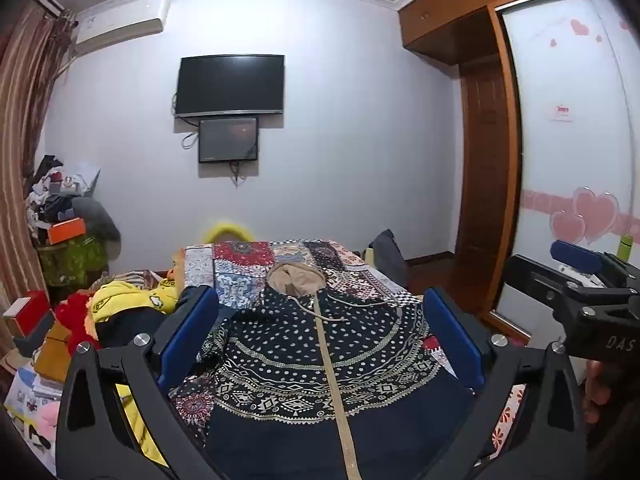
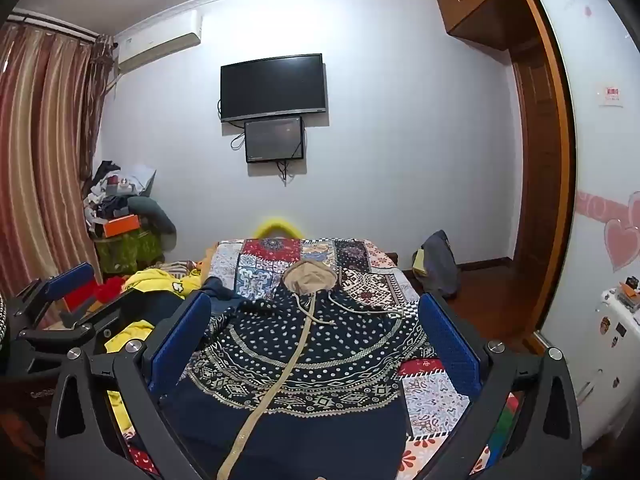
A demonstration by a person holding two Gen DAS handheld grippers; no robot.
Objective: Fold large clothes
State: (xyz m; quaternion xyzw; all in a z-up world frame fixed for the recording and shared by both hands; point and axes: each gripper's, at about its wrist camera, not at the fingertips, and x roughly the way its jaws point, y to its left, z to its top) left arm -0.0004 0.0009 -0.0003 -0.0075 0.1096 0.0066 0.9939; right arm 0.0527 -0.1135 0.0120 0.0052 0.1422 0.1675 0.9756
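Note:
A navy hooded garment with white patterned bands, a beige zip strip and a beige-lined hood lies flat on the patchwork bedspread, hood towards the far wall. My left gripper is open above it, blue pads wide apart and empty. My right gripper is open and empty over the same garment, whose hood points away. The right gripper also shows at the right edge of the left wrist view; the left gripper shows at the left of the right wrist view.
A pile of yellow and red clothes lies left of the bed. Boxes and clutter stack by the curtain. A TV hangs on the far wall. A wooden wardrobe and a dark bag stand right.

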